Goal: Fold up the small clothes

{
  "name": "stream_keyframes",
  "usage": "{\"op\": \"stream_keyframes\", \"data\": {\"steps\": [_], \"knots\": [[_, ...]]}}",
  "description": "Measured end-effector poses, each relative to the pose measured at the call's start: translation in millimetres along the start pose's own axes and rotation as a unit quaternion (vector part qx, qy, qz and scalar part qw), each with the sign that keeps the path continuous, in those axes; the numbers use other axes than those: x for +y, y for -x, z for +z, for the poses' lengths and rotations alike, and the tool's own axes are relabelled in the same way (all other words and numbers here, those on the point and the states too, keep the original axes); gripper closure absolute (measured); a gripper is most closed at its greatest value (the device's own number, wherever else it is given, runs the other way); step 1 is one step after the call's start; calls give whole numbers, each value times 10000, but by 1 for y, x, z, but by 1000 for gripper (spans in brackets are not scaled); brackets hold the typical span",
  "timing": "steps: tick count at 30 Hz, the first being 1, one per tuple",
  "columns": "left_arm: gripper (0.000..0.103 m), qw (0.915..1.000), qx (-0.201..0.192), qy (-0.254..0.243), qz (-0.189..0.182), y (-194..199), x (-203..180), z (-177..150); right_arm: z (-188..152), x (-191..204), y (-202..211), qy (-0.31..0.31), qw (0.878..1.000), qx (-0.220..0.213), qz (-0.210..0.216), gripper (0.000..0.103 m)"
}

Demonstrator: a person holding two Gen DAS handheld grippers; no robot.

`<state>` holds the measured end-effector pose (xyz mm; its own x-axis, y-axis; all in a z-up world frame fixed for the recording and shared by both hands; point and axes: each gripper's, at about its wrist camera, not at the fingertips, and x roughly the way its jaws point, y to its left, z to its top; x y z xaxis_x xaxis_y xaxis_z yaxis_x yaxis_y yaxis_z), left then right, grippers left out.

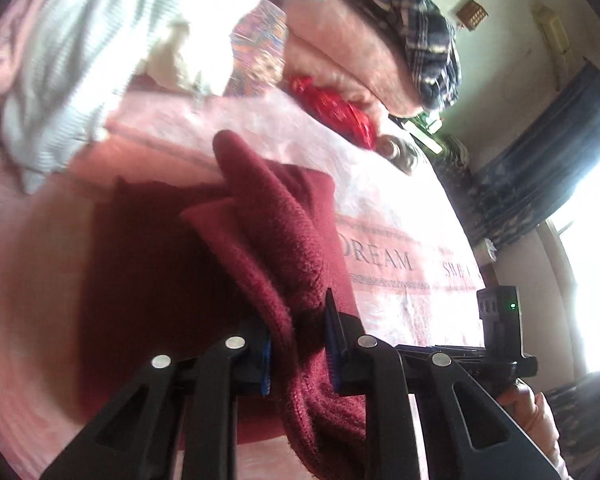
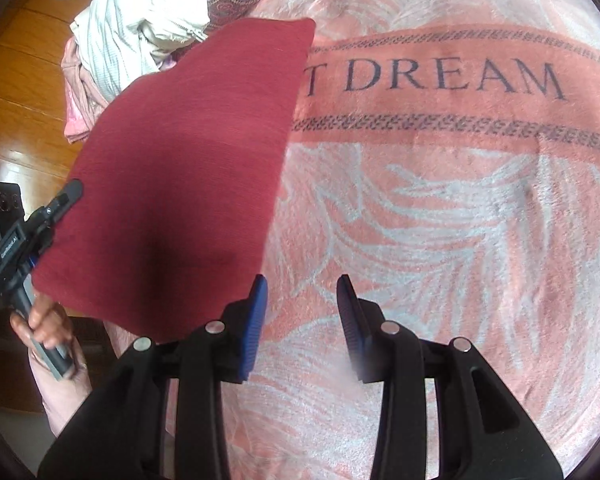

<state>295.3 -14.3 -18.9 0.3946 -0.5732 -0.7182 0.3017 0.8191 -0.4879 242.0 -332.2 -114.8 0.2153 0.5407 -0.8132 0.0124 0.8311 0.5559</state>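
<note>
- Left wrist view: the left gripper (image 1: 298, 344) clamps a bunched fold of the dark red knitted cloth (image 1: 268, 240) between its blue pads, the fabric rising ahead of the fingers above the pink blanket (image 1: 400, 208).
- Beyond it lie a white striped garment (image 1: 80, 72) and a plaid cloth (image 1: 420, 28).
- Right wrist view: the right gripper (image 2: 302, 320) stands partly apart and holds nothing, over the blanket lettered "DREAM".
- The red cloth spreads just left of its left finger, and the left gripper grips its far-left edge.

Pink "DREAM" blanket (image 2: 440, 240), wooden floor (image 2: 16, 80)
</note>
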Motion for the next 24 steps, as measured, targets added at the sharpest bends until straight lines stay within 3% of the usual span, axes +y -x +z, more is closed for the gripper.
{"op": "stream_keyframes", "data": {"steps": [3,8,13,15,16,19,22,24], "knots": [[82,9997,167,168,67,15,58,-8,-1,9,-8,25,9998,88,163,66],[81,9928,746,918,180,-15,143,-38,1,33,-23,187,9993,180,270,66],[71,9932,794,850,93,-3,138,-38,0,63,-46,400,9981,376,279,57],[56,9949,744,680,-4,10,125,-40,-1,73,-57,474,9972,518,256,57],[41,9950,779,624,-32,13,121,-44,-3,76,-62,487,9968,591,240,57],[35,9954,898,331,79,16,104,-57,-6,79,-75,459,9963,711,157,57],[35,9936,1070,211,301,7,101,-65,-4,79,-87,355,9961,790,192,57],[62,9913,1191,338,447,-7,100,-67,-3,83,-89,399,9960,779,200,60]]}}
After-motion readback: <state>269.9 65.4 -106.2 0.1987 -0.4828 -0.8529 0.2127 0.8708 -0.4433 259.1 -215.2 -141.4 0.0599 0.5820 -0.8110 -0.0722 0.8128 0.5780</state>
